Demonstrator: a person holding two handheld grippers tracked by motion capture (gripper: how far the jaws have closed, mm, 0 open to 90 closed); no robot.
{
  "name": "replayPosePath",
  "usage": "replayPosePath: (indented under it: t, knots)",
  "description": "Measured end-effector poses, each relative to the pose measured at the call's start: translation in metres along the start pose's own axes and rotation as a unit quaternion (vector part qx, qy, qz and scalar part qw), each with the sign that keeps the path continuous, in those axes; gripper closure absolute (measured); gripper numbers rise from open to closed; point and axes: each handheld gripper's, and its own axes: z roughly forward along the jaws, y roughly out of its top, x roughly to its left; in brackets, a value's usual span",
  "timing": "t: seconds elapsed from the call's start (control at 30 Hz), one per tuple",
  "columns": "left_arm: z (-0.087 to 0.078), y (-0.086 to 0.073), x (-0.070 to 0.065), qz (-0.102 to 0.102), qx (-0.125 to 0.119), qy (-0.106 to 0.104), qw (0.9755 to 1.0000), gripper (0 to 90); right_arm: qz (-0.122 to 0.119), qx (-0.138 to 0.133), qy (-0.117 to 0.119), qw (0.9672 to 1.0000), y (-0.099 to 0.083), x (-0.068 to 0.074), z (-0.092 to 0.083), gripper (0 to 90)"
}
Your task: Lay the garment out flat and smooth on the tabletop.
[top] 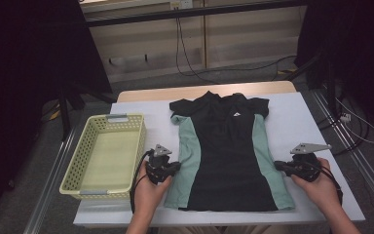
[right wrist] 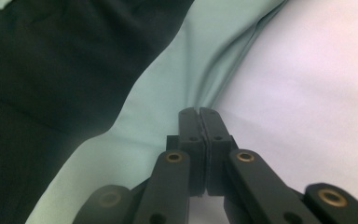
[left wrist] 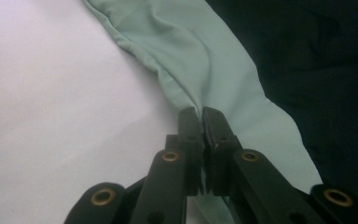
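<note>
Dim rm, grey floor (top: 253, 73), black curtains (top: 29, 63).

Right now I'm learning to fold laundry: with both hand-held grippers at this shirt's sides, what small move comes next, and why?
Probably lift both edges slightly. The left hand-held gripper and right hand-held gripper are each shut on a mint side panel of the black and mint short-sleeved shirt, which lies flat.

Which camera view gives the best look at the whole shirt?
The high view: there the shirt lies flat on the table, collar to hem, black with green side panels. The left gripper view has just a green edge pinched by the left gripper; the right gripper view, the other green edge in the right gripper.
</note>
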Motion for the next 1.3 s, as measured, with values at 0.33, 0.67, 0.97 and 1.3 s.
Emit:
replayPosePath:
  t: [0.33, 0.67, 0.97, 1.3]
  knots:
    - [0.0, 0.0, -0.001, 0.001, -0.001, 0.003, 1.0, 86.9, -0.004, -0.04, -0.018, 0.999, 0.003, -0.002, 0.001, 74.7]
    - [0.0, 0.0, 0.0, 0.001, 0.005, -0.001, 1.0, 86.8, 0.016, -0.031, -0.016, 0.9993, 0.01, -0.009, 0.026, 85.8]
    - [0.004, 0.001, -0.006, 0.006, 0.005, -0.013, 0.9999, 86.9, 0.019, -0.019, -0.026, 0.9993, 0.007, -0.016, 0.009, 90.0]
    - [0.002, 0.001, -0.008, 0.01, 0.013, -0.003, 0.9999, 87.3, 0.024, -0.027, -0.017, 0.9992, -0.001, -0.019, 0.004, 90.0]
